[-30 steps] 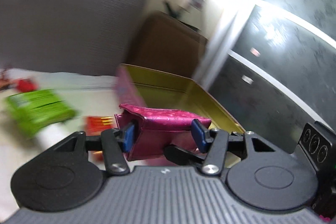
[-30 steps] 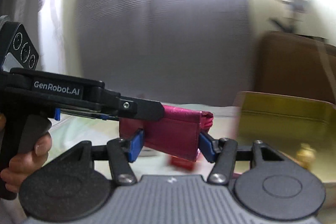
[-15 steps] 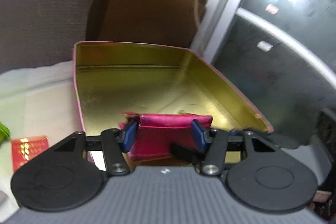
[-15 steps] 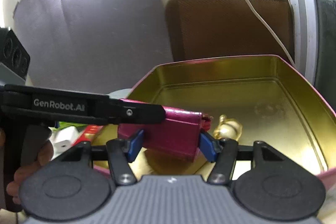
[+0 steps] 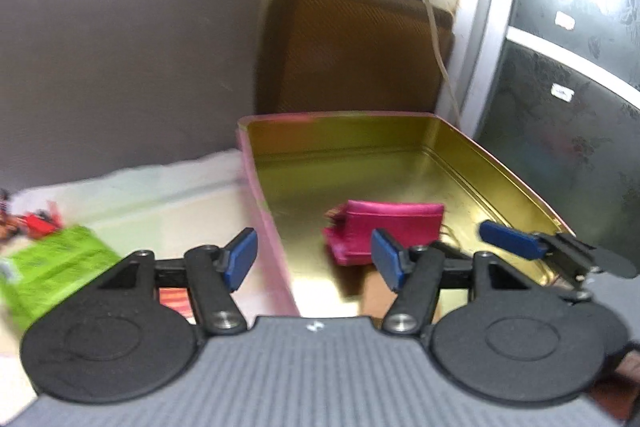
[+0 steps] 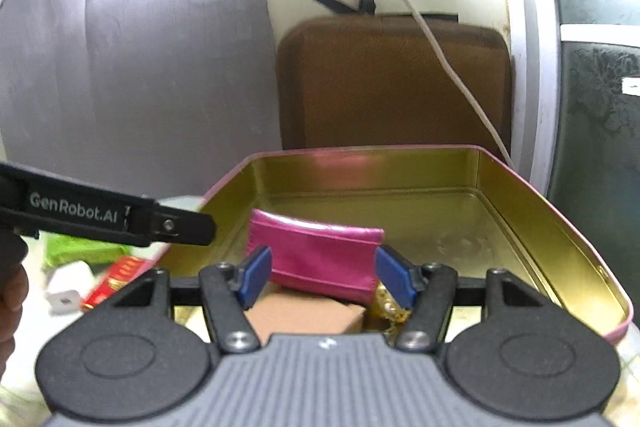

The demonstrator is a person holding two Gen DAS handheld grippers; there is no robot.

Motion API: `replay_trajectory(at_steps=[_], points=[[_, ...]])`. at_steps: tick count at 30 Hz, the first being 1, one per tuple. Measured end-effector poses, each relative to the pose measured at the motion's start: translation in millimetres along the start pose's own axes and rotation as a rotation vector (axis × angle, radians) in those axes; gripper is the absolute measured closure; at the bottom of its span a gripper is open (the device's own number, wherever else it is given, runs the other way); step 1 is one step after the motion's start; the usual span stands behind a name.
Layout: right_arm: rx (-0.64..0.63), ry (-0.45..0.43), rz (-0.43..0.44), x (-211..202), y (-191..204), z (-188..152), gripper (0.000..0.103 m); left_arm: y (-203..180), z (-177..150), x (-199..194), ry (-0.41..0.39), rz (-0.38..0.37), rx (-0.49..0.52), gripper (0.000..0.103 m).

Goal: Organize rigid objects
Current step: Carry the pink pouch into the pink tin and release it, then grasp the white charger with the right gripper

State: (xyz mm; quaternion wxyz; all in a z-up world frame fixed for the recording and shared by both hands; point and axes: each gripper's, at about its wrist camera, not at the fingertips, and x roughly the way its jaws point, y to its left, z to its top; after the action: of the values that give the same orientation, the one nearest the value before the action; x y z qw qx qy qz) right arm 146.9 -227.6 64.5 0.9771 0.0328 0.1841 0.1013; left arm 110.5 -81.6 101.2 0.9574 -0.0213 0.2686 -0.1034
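Left gripper (image 5: 314, 259): my jaws stand spread wide with nothing between the blue pads; the pink side wall of the tin runs up through the gap; the pouch lies ahead and to the right of my right pad, apart from it

Right gripper (image 6: 326, 281): my jaws are spread; the pouch sits between the two blue pads, each pad just beside one end of it; whether either pad touches it I cannot tell

Magenta pouch (image 6: 316, 259): inside the tin, resting on the brown box, its long side across my right jaws

Gold tin (image 6: 520, 211): open, pink outside and gold inside; it fills the space ahead of my right jaws

Brown box (image 6: 304, 315): in the tin, under the pouch, close in below my right jaws

Gold trinket (image 6: 390, 307): just under my right pad, beside the box; too hidden to name

Green packet (image 5: 52, 269): outside the tin, left of my left jaws, blurred

Red packet (image 6: 114, 281): outside the tin, left of my right jaws, next to a white block (image 6: 66, 291)
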Motion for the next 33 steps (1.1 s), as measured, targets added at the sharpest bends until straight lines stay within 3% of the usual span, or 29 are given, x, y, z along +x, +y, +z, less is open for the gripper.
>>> replay_trajectory(at_steps=[5,10,17,21,26,33], points=[[0.013,-0.064,0.045,-23.1,21.0,13.3,0.043,41.4,-13.5,-35.4,-0.055,0.129,0.01,0.038],[-0.022,-0.11,0.139,-36.9,66.9,18.6,0.036,105.9,-36.9,-56.8,-0.045,0.289,-0.05,0.038],[-0.182,-0.036,0.312,-14.7,160.5,3.6,0.033,189.0,-64.4,-57.3,0.015,0.546,-0.128,0.038],[-0.23,0.07,0.336,18.4,195.6,-14.1,0.033,221.9,-76.7,-55.0,0.051,0.601,-0.182,0.038],[-0.241,0.17,0.32,50.6,209.3,-27.0,0.032,239.1,-84.9,-55.6,0.062,0.638,-0.206,0.035],[-0.302,0.213,0.306,70.7,221.3,-37.9,0.032,241.5,-89.4,-52.1,0.064,0.643,-0.224,0.034]])
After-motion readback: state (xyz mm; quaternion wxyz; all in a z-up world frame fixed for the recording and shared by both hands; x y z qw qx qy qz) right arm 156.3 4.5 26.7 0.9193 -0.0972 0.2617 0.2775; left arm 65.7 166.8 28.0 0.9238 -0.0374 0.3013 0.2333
